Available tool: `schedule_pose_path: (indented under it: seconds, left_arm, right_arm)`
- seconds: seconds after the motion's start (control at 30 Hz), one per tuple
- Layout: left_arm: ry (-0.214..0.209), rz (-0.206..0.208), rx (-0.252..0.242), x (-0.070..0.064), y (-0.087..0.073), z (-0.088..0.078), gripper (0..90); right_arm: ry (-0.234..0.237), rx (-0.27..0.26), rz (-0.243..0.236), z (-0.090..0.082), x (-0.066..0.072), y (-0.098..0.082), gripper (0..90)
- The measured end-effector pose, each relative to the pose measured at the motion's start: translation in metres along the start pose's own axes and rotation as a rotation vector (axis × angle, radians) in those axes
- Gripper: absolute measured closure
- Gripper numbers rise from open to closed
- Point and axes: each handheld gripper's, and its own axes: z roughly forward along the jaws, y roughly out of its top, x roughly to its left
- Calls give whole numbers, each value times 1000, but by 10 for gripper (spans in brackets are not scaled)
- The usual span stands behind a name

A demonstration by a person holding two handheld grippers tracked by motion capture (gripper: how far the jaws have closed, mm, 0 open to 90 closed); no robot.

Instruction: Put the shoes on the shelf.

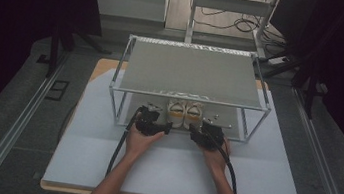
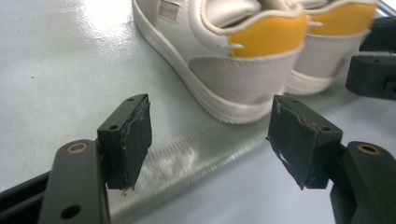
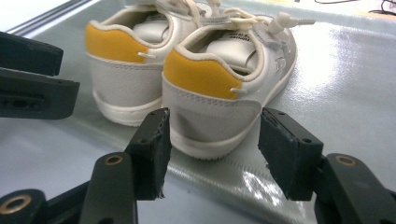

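A pair of small white shoes with yellow heel tabs stands side by side on the lower shelf (image 1: 229, 124) of a metal rack, heels toward me. In the high view the left shoe (image 1: 176, 110) and right shoe (image 1: 193, 113) sit just beyond both grippers. My left gripper (image 1: 159, 117) (image 2: 210, 135) is open with nothing between its pads, a little short of the left shoe's heel (image 2: 238, 70). My right gripper (image 1: 201, 127) (image 3: 212, 140) is open too. Its pads stand either side of the right shoe's heel (image 3: 212, 98) without touching it.
The rack's grey top shelf (image 1: 193, 72) overhangs the shoes and its corner posts (image 1: 117, 105) flank the opening. The rack stands on a white mat (image 1: 175, 170) over a wooden table. Each gripper view catches the other gripper (image 2: 373, 65) (image 3: 32, 79) close alongside.
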Motion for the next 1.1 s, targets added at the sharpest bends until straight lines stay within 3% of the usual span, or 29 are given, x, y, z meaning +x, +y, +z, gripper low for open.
schedule_pose_path:
  seconds: [0.17,0.27,0.53,0.83,1.1]
  left_arm:
    - [-33,1,-20,1,-8,-15,291]
    - [-47,-36,-19,-3,-14,-25,289]
    - [-90,22,-13,-7,-26,-45,281]
    - [-102,31,-11,-2,-50,-66,281]
    - [-88,27,5,6,-71,-80,280]
  right_arm:
    - [32,-21,-9,-16,1,-2,421]
    - [51,-24,-23,-23,2,-4,421]
    - [117,-23,-54,-43,6,-13,428]
    - [129,-23,-69,-70,-2,-33,425]
    - [107,-14,-34,-89,-20,-55,425]
